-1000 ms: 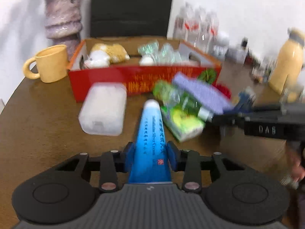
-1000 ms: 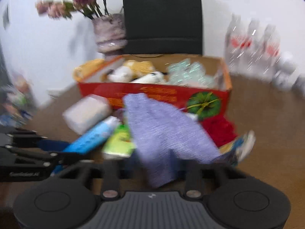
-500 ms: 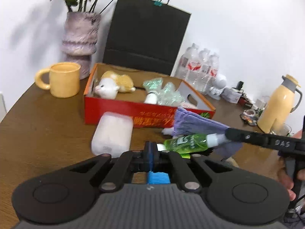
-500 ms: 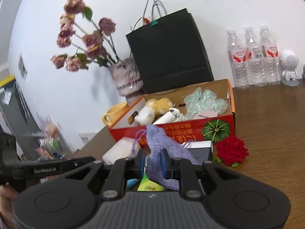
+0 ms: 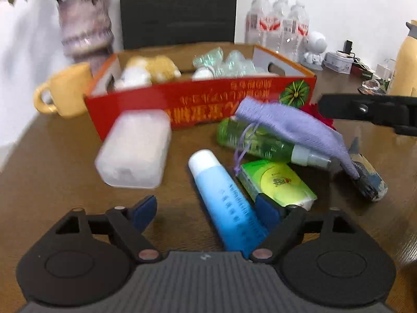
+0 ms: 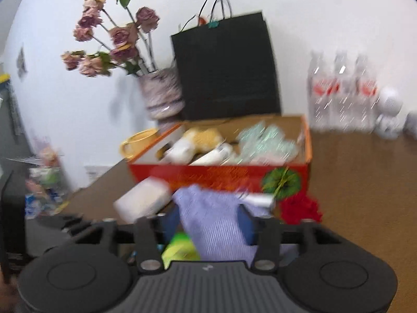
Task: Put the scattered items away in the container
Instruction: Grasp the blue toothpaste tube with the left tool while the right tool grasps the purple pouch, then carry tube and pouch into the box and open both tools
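A brown wood-grain table point(image 5: 52, 177) carries everything, set against a plain white wall point(image 6: 325, 13). The left gripper point(image 5: 206, 210) sits low over the tabletop with its blue-padded jaws spread wide; a blue plastic tube with a white cap point(image 5: 224, 200) lies flat between them, its crimped end by the right-hand pad, not clamped. Ahead and to the left of this claw rests a frosted white plastic case point(image 5: 134, 147); ahead and right lie a green and yellow packet point(image 5: 276, 182), a clear green spray bottle point(image 5: 263, 144) on its side, and a lilac knitted drawstring pouch point(image 5: 292, 127) draped over the bottle. Beyond these stands the red cardboard box point(image 5: 208, 99), already holding a white and tan plush toy point(image 5: 148, 71) and pale green wrapped pieces point(image 5: 226, 61). The right gripper point(image 6: 208, 219) has its jaws apart on either side of the same pouch point(image 6: 216, 224); motion blur keeps me from telling whether the pads touch the fabric. Just to its right lies a red fabric rose point(image 6: 299, 207). Behind the box stand a black paper bag point(image 6: 226, 67), a mottled vase of faded pink roses point(image 6: 161, 94), a yellow mug point(image 5: 65, 91) and clear water bottles point(image 5: 278, 23).
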Demonstrator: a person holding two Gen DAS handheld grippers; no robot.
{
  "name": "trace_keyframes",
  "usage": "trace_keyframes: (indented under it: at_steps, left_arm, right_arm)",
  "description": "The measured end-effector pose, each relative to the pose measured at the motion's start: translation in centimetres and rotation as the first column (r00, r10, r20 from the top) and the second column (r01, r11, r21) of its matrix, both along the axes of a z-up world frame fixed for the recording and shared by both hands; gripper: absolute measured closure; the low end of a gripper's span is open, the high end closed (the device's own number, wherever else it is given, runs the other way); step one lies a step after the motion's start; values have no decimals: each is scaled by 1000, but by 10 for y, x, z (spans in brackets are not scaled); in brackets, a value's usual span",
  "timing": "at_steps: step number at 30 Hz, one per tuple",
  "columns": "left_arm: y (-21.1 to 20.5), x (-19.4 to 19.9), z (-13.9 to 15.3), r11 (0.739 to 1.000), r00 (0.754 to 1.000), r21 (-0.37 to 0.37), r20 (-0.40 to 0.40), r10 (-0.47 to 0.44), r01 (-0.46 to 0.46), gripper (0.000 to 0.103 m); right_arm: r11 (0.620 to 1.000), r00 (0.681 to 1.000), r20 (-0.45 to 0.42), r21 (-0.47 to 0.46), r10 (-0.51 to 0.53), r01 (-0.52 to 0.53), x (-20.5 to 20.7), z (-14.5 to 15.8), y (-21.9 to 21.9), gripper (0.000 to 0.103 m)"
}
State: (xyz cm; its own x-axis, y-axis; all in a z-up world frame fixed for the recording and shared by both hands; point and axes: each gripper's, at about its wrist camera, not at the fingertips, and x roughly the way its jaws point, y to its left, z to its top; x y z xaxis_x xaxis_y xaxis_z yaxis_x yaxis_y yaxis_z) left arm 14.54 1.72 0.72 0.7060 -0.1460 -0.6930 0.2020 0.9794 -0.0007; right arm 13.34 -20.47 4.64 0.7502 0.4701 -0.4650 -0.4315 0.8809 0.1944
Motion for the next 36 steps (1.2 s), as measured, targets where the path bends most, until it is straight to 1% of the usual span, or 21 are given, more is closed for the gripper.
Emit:
trace_keyframes:
  at_steps: [3, 5, 6, 7, 8, 9, 11, 12, 14, 15, 18, 23, 24, 25, 26, 27, 28, 33, 34, 35, 36]
  left_arm:
    - [3, 1, -5, 1000, 1000, 17, -9, -1, 2, 17]
    - [5, 0, -4, 1000, 1000, 13, 0, -3, 3, 34]
    - [7, -1, -4, 1000, 1000, 11, 5, -4, 4, 51]
    - [7, -2, -2, 1000, 1000, 9, 11, -7, 7, 63]
    - [8, -3, -2, 1000, 1000, 6, 13, 2, -2, 66]
    - [9, -2, -2, 1000, 1000, 0, 11, 2, -2, 67]
    - [10, -3, 0, 1000, 1000, -3, 11, 7, -7, 68]
    - [10, -5, 1, 1000, 1000, 1, 12, 13, -13, 68]
    - [9, -8, 4, 999, 999, 20, 36, 29, -30, 69]
    - [11, -10, 7, 999, 998, 13, 51, 40, -41, 69]
    - [21, -16, 19, 998, 993, -35, 95, 63, -60, 69]
    - [29, -16, 24, 995, 990, -55, 112, 91, -85, 69]
    - [28, -16, 24, 995, 990, -51, 108, 93, -87, 69]
    - [27, -16, 23, 995, 990, -48, 105, 90, -85, 69]
    - [27, -15, 23, 996, 991, -46, 103, 85, -81, 69]
    - [25, -15, 23, 996, 992, -45, 102, 79, -74, 69]
    - [25, -15, 22, 996, 992, -44, 102, 75, -71, 69]
    - [23, -15, 19, 998, 994, -36, 93, 59, -56, 69]
    - [22, -14, 18, 998, 994, -34, 90, 56, -53, 69]
    - [21, -15, 18, 998, 995, -31, 89, 50, -47, 68]
    - [20, -15, 17, 999, 995, -29, 89, 45, -43, 69]
  right_arm:
    - [995, 1000, 7, -93, -21, 22, 17, -10, 18, 48]
    - [994, 999, -28, -112, -17, 14, 30, -20, 25, 48]
    - [993, 999, -46, -121, -15, 9, 36, -25, 28, 48]
    - [996, 998, -66, -90, -16, 10, 39, -27, 26, 49]
    - [998, 996, -86, -56, -16, 11, 43, -29, 24, 51]
    - [999, 995, -94, -33, -18, 15, 44, -29, 22, 59]
    - [1000, 995, -97, -4, 1, -1, 43, -30, 20, 87]
    - [1000, 995, -97, 23, 16, -14, 42, -30, 19, 97]
    - [1000, 998, -66, -11, -5, 5, 38, -28, 23, 102]
    - [999, 999, -40, -42, -21, 19, 34, -27, 26, 102]
    - [998, 999, 15, -59, -29, 30, 25, -20, 26, 103]
    - [998, 992, 110, 16, -54, 53, 7, 0, 11, 102]
    - [999, 993, 112, 10, -47, 46, 8, -1, 11, 98]
    - [999, 993, 113, 3, -39, 39, 8, -2, 11, 87]
    - [999, 994, 103, -28, -33, 36, 10, -7, 17, 61]
    - [998, 995, 93, -60, -27, 33, 13, -12, 22, 48]
    - [995, 996, 82, -93, -22, 30, 16, -17, 28, 45]
    - [990, 998, 50, -132, -43, 50, 29, -36, 47, 51]
    - [990, 998, 37, -129, -53, 57, 32, -39, 47, 60]
    - [994, 999, 21, -95, -49, 51, 33, -39, 43, 74]
    - [997, 999, 5, -59, -44, 44, 34, -39, 39, 82]
